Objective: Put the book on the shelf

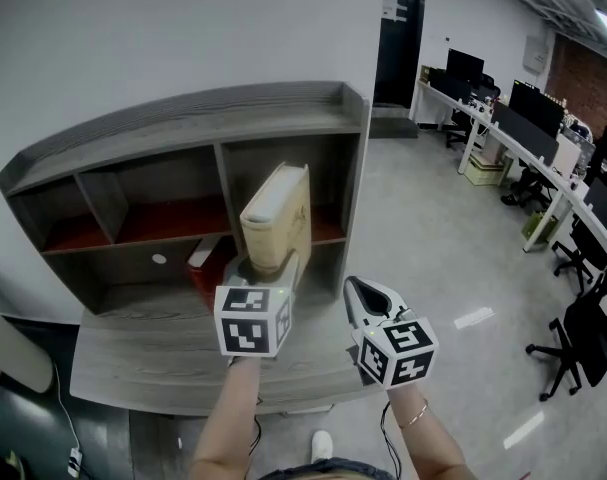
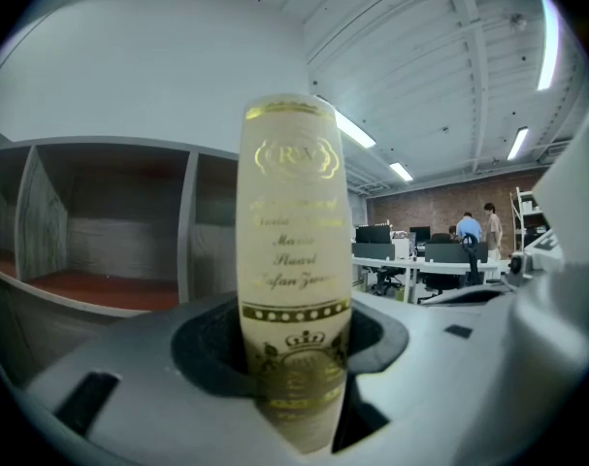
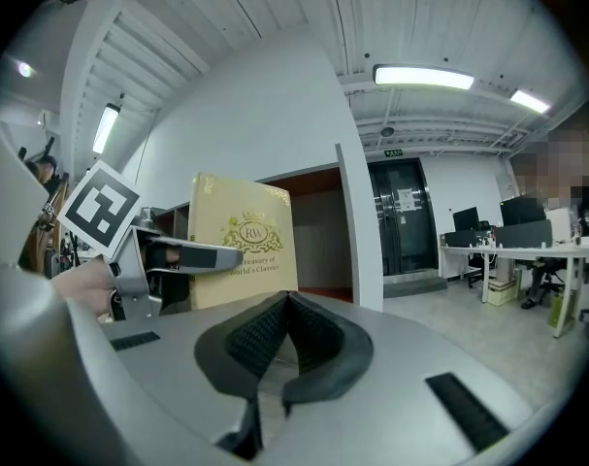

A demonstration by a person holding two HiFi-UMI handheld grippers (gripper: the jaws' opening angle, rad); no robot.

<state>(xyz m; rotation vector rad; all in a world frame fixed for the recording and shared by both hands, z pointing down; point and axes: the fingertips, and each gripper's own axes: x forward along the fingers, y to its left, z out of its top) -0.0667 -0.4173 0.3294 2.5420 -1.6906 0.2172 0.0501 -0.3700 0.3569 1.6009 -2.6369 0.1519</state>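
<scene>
A thick cream book (image 1: 279,216) with gold lettering stands upright in front of the grey shelf unit (image 1: 183,118), level with its right-hand compartments. My left gripper (image 1: 273,266) is shut on the book's lower end; the spine (image 2: 294,260) fills the middle of the left gripper view between the jaws. In the right gripper view the book's front cover (image 3: 244,250) shows at left, with the left gripper clamped on it. My right gripper (image 1: 361,296) hangs to the right of the book, jaws shut on nothing (image 3: 279,333).
The shelf's compartments have red floors (image 1: 173,220); a white and red item (image 1: 205,253) lies in the lower middle one. A grey desk top (image 1: 143,363) runs below. Office desks (image 1: 528,158) and chairs (image 1: 583,338) fill the right; two people stand far off (image 2: 478,229).
</scene>
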